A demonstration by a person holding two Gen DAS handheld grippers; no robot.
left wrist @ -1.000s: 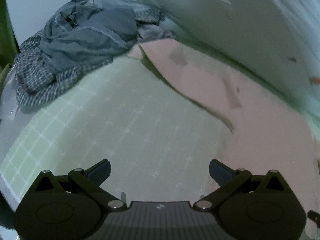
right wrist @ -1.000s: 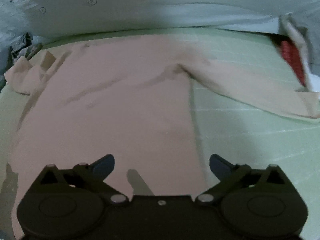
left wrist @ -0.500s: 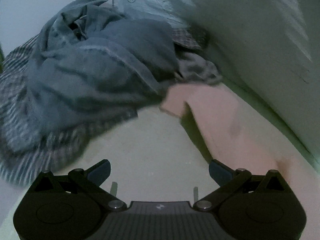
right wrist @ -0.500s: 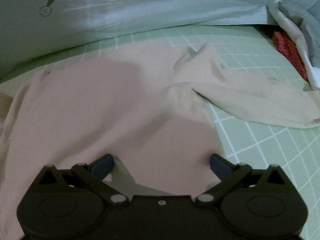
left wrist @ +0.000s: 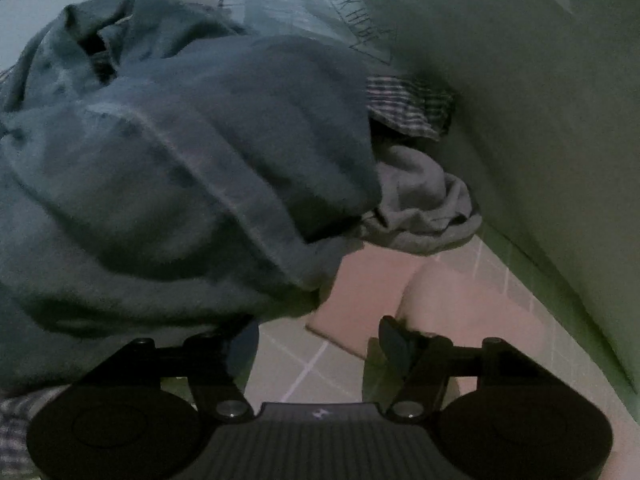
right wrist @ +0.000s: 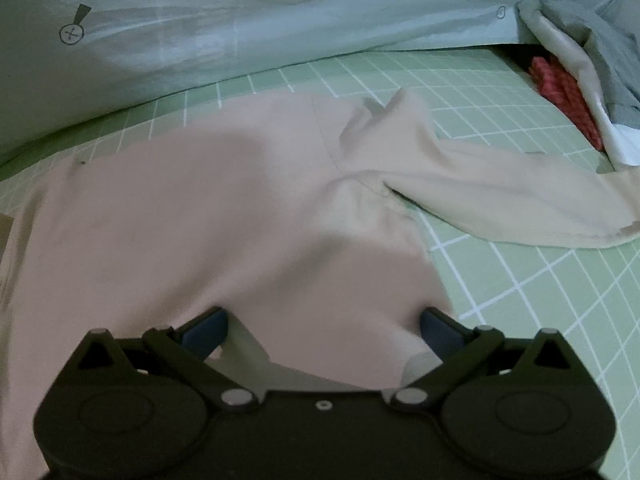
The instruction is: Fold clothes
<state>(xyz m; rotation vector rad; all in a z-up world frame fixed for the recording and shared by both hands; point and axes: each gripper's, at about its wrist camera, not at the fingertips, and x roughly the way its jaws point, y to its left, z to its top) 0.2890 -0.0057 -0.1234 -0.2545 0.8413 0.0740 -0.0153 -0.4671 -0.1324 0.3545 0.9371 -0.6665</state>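
Note:
A pale pink long-sleeved shirt lies spread on the green checked sheet. Its right sleeve trails off to the right. My right gripper is open and low on the shirt's body just below the armpit, with pink cloth lying between its fingers and over them. In the left wrist view the end of the other pink sleeve sits just ahead of my left gripper. That gripper is open, partly narrowed, and the cuff edge lies between its fingertips.
A heap of blue-grey clothes looms right over the left gripper, with a grey garment and checked cloth beside it. A pale quilt with carrot prints runs along the back. Folded grey, white and red items sit far right.
The left gripper moved forward to the sleeve end by the clothes heap, and its jaws narrowed. The right gripper pushed forward and lower onto the shirt, and cloth now lies between its fingers.

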